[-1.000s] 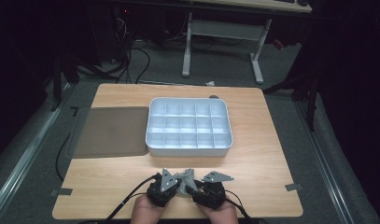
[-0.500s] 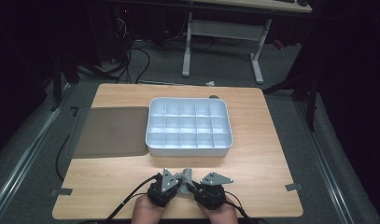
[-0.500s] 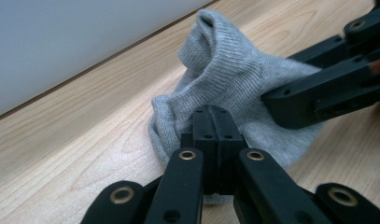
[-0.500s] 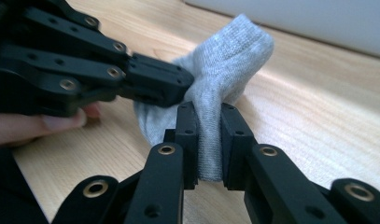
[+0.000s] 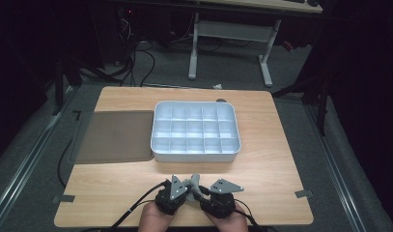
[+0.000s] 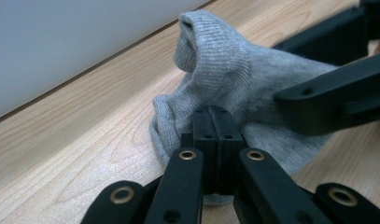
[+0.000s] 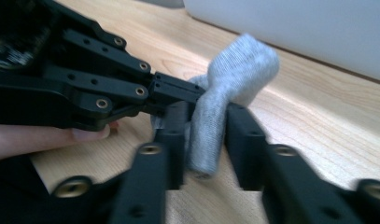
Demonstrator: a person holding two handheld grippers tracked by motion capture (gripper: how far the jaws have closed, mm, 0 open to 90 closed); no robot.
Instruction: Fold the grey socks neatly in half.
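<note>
A grey sock (image 5: 194,181) lies bunched on the wooden table (image 5: 273,166) near its front edge, between my two grippers. My left gripper (image 6: 211,114) is shut on a fold of the sock (image 6: 225,70); its jaws meet with fabric pinched at their tips. My right gripper (image 7: 208,122) straddles a hanging twisted strip of the sock (image 7: 243,65). Its jaws have just been opening, and the pads stand beside the strip without squeezing it. In the right gripper view the left gripper (image 7: 180,91) comes in from the left. A person's hands hold both grippers.
A white tray (image 5: 196,157) divided into several compartments stands at the table's middle. A dark grey mat (image 5: 114,135) lies to its left. Cables trail off the front edge, and tape marks sit at the front corners.
</note>
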